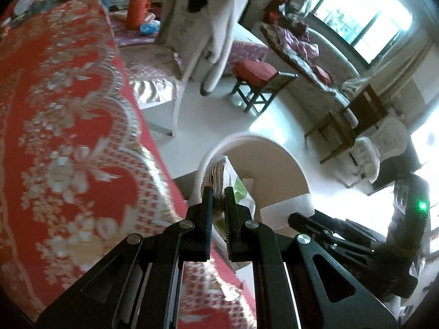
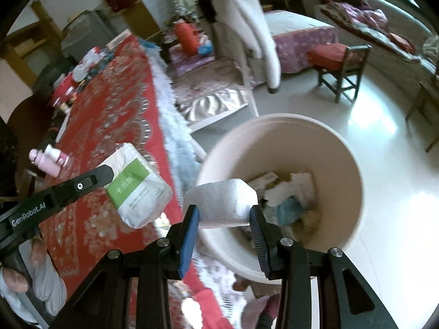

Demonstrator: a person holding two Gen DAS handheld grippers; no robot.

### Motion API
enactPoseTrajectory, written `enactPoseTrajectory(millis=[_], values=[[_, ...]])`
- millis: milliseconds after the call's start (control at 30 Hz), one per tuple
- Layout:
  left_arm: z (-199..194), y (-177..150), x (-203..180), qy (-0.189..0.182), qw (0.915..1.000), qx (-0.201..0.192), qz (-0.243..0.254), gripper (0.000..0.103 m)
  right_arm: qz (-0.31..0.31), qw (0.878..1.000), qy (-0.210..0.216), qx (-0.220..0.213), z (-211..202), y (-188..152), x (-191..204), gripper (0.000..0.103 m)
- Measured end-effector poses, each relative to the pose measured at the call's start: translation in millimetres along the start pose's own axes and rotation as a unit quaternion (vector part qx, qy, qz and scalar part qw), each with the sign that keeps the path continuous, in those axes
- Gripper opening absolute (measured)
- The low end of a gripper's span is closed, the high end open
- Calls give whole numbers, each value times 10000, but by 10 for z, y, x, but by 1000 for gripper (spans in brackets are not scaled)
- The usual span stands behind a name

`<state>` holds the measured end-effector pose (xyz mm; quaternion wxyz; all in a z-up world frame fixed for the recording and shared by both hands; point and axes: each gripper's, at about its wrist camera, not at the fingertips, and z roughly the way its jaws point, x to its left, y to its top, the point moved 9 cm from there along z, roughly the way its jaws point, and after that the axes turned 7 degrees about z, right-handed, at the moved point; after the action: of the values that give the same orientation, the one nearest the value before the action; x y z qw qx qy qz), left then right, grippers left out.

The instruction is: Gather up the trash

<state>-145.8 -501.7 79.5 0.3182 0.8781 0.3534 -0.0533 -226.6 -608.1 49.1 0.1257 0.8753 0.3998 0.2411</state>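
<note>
White foam block (image 2: 223,201) pinched in right gripper (image 2: 223,219) over the bin (image 2: 348,148) rim. Green-and-white packet (image 2: 137,189) pinched by left gripper (image 1: 218,192), jaws pressed together, above red-clothed counter (image 1: 68,109) edge beside bin.

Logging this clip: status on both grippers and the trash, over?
Left gripper shut on green-and-white packet. Right gripper shut on white foam block, over bin rim. Bin already holds trash. Nothing in the way.
</note>
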Motion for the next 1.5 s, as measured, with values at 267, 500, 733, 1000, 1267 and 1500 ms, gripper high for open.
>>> enactPoseTrajectory(millis=[267, 500, 733, 1000, 1267, 1500], values=[[290, -66, -272, 2, 9997, 188, 183, 5, 165, 9996, -235, 18, 8, -11, -329, 37], [408, -76, -309, -62, 9994, 284, 186, 8, 288, 9990, -348, 43, 40, -3, -452, 47], [355, -69, -342, -324, 9991, 212, 170, 40, 273, 9989, -371, 13, 42, -6, -442, 48], [190, -61, -342, -261, 9994, 35, 243, 48, 201, 9986, -440, -226, -121, 10, -370, 48], [-108, 32, -377, 110, 9972, -447, 582, 48, 31, 9954, -556, -779, -480, 115, -190, 48], [-455, 188, -372, 540, 9903, -965, 841, 48, -47, 9867, -695, -1468, -931, 262, -18, 50]])
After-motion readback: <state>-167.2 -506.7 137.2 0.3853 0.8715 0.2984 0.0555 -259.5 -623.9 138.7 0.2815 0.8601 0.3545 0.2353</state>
